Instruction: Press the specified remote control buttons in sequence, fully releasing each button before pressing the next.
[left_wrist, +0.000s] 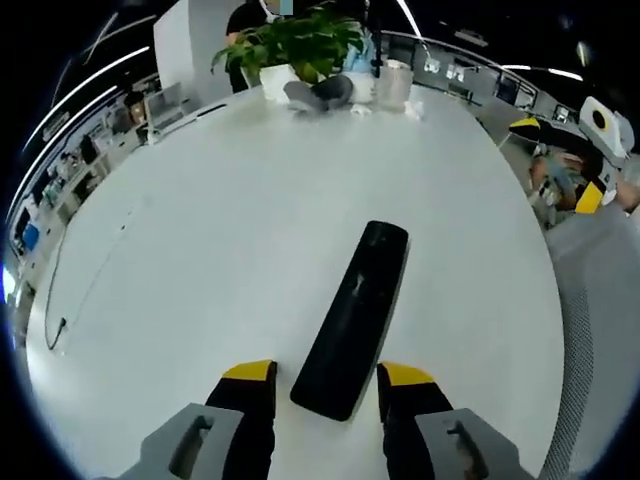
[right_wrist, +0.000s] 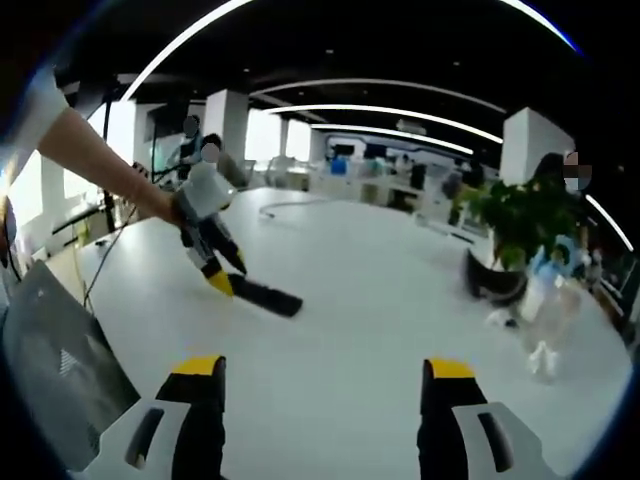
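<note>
Left gripper view looks down along the left claw (left_wrist: 328, 378), whose two yellow-tipped black jaws stand apart, released, with the near end of the remote control (left_wrist: 354, 318) lying between them. I cannot tell whether either jaw touches it. The remote is a long black bar lying flat on the white desk (left_wrist: 200, 260), running away from the claw and leaning a little to the right. Its buttons cannot be made out. Further off on the left, a thin dark cable (left_wrist: 75, 300) trails across the desk. At the far edge stands a potted plant (left_wrist: 295, 45), with a grey object (left_wrist: 320, 93) just in front of it and a clear container (left_wrist: 393, 83) to its right. A person sits behind the plant.

In the right gripper view, the right claw (right_wrist: 324, 382) hangs above the bare desk (right_wrist: 340, 330), jaws wide apart and holding nothing. Beyond it, to the left, a hand (right_wrist: 190, 200) holds the left claw (right_wrist: 220, 280) tilted down, its yellow tips at the near end of the remote control (right_wrist: 268, 295). A grey mesh chair back (right_wrist: 55, 380) sits at the lower left. The potted plant (right_wrist: 515, 225) stands at the far right of the desk, near a clear bottle (right_wrist: 545, 320).
</note>
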